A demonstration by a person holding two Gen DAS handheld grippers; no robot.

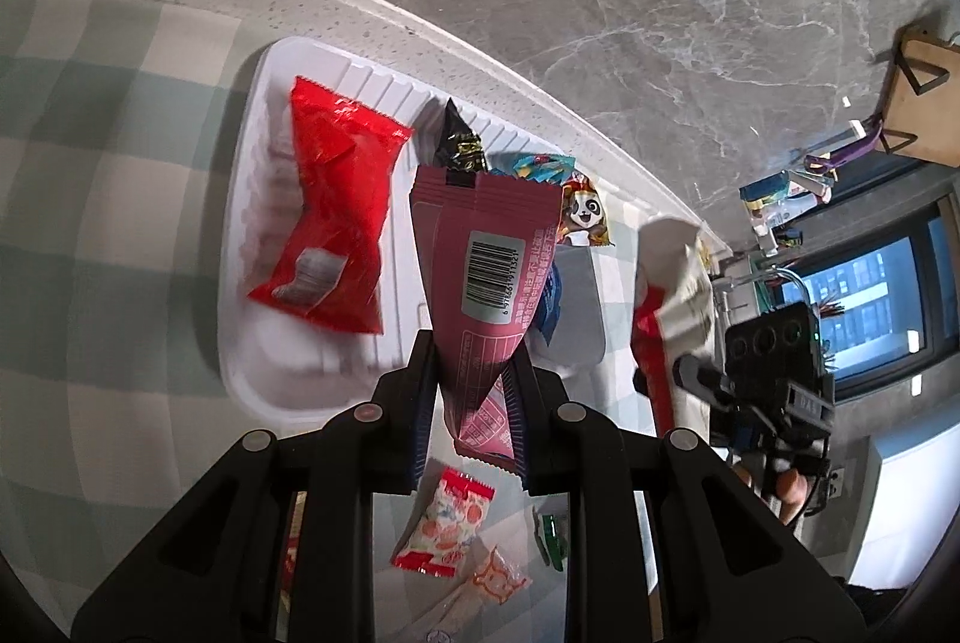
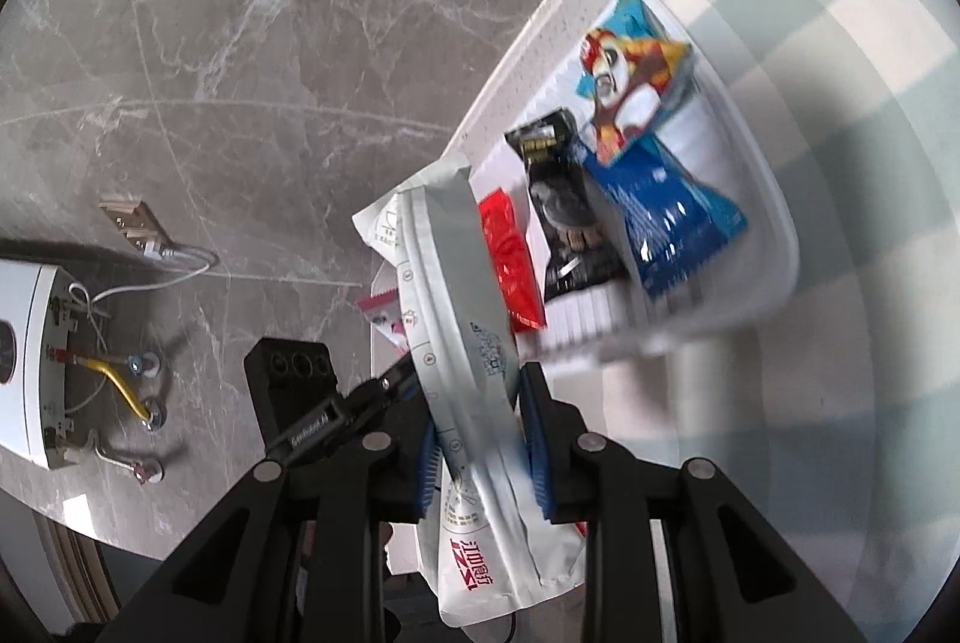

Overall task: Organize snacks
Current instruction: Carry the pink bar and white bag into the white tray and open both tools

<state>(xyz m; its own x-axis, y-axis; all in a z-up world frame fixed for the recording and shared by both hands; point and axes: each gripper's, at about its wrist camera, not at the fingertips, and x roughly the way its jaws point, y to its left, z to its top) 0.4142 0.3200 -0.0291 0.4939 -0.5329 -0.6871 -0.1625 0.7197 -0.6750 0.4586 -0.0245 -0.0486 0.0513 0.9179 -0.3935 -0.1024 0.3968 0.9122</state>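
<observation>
While the pink packet (image 1: 480,271) clamped in the left hand-held gripper (image 1: 471,403) hides part of the tray (image 1: 264,199) at the counter's edge, the right hand-held gripper (image 2: 474,439) clamps a white pouch (image 2: 462,295).

The surface (image 1: 120,199) wears a pale green-and-white check cloth. On it sits a white tray (image 1: 252,379) — nearer, loose sweets (image 1: 444,523) lie on the cloth.

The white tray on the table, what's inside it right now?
Inside the white tray: a red packet, a black packet, a blue packet and a panda packet. The pink packet held in front hides part of the tray floor.
</observation>
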